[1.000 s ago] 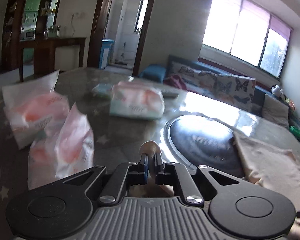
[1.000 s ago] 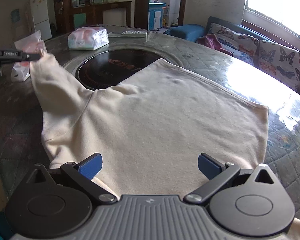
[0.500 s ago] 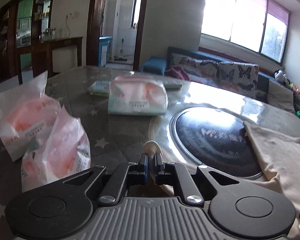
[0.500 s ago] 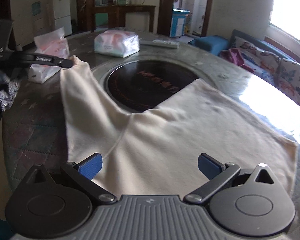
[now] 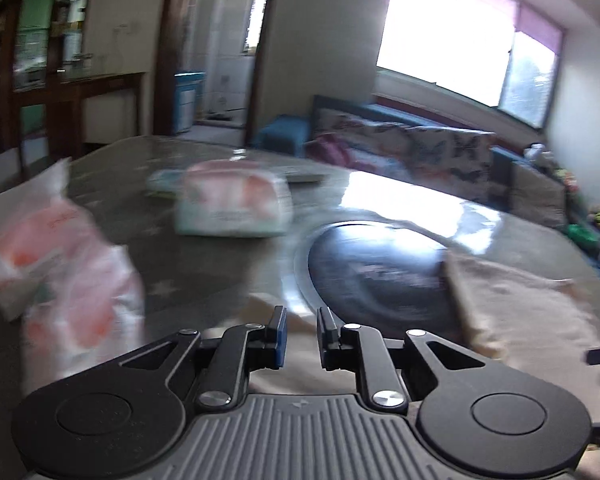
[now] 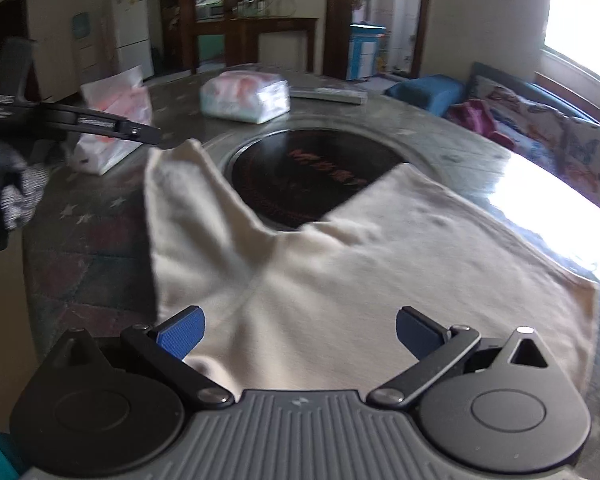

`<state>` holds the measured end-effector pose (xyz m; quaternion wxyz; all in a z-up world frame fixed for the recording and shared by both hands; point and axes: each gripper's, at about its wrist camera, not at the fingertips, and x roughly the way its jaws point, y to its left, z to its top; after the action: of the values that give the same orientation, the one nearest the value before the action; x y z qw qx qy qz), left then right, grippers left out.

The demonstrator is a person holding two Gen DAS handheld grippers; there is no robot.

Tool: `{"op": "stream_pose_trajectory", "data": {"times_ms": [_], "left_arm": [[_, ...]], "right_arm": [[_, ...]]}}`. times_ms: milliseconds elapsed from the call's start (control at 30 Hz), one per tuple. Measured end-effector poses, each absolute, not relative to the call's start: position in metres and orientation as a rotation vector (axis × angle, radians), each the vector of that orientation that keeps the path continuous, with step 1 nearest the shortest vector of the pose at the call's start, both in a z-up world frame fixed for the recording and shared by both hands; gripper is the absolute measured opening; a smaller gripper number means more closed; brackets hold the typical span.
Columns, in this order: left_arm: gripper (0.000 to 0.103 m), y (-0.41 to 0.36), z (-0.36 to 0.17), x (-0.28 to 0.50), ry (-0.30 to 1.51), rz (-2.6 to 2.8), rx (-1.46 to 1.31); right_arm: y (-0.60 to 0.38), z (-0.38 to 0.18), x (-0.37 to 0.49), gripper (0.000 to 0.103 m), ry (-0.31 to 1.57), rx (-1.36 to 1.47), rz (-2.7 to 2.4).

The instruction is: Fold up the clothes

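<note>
A cream garment [image 6: 340, 280] lies spread on the round table, one sleeve [image 6: 180, 200] stretched toward the far left beside the black hob. My left gripper [image 6: 152, 138] hovers just off the sleeve's tip. In the left wrist view, which is blurred, its jaws are opening: a gap shows at my left gripper [image 5: 302, 332], the cloth [image 5: 296, 356] lies below it, and nothing is pinched. My right gripper [image 6: 298, 332] stands wide open low over the near part of the garment, its blue pads [image 6: 180, 332] bare.
A round black hob [image 6: 312, 172] is set into the table's middle. Pink-and-white tissue packs [image 6: 246, 96] [image 6: 112, 128] and a grey remote [image 6: 328, 94] sit at the far side. The table edge [image 6: 32, 264] curves at the left. A sofa [image 6: 560, 132] stands at the right.
The left jaws were shut on the sleeve tip and have now parted, leaving the sleeve lying on the table. Both grippers have shifted a little, and the left view is blurred.
</note>
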<state>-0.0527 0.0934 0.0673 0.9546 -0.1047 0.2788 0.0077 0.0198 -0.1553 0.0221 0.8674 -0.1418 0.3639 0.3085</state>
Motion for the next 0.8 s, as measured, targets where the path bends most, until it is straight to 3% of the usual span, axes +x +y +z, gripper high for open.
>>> {"op": "stream_pose_trajectory", "data": {"times_ms": [433, 533, 800], "left_arm": [[0.018, -0.024, 0.046, -0.007, 0.64, -0.379, -0.32], [0.024, -0.029, 0.033, 0.002, 0.676, -0.339, -0.322], [0.026, -0.018, 0.018, 0.005, 0.716, -0.297, -0.352]], "right_arm": [[-0.21, 0.0, 0.014, 0.103, 0.844, -0.179, 0.519], [-0.215, -0.005, 0.012, 0.103, 0.844, -0.148, 0.517], [-0.219, -0.005, 0.011, 0.103, 0.83, -0.14, 0.531]]}}
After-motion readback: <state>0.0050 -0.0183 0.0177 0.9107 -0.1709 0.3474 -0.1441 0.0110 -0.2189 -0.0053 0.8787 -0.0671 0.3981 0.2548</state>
